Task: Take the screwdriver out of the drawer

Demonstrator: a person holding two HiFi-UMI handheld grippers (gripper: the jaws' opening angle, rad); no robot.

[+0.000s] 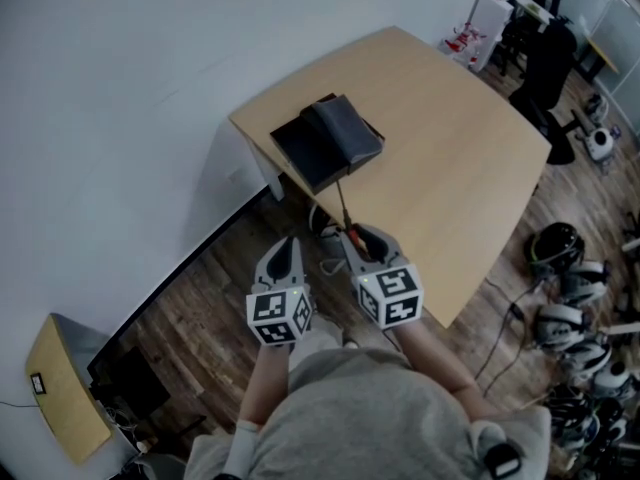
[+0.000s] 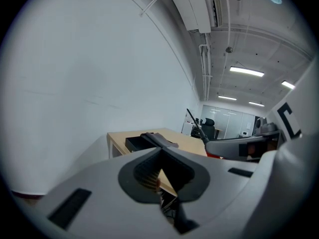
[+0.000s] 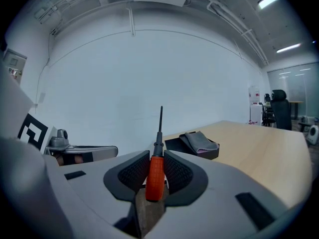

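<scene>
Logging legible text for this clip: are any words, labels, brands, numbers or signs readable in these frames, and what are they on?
Nothing can be read as text.
Marker cubes: black-and-white square patterns only, no letters.
Wall plate: print too small to read.
White stand beyond the table: red print, too blurred to read.
Dark tag on the tan panel: too small to read.
</scene>
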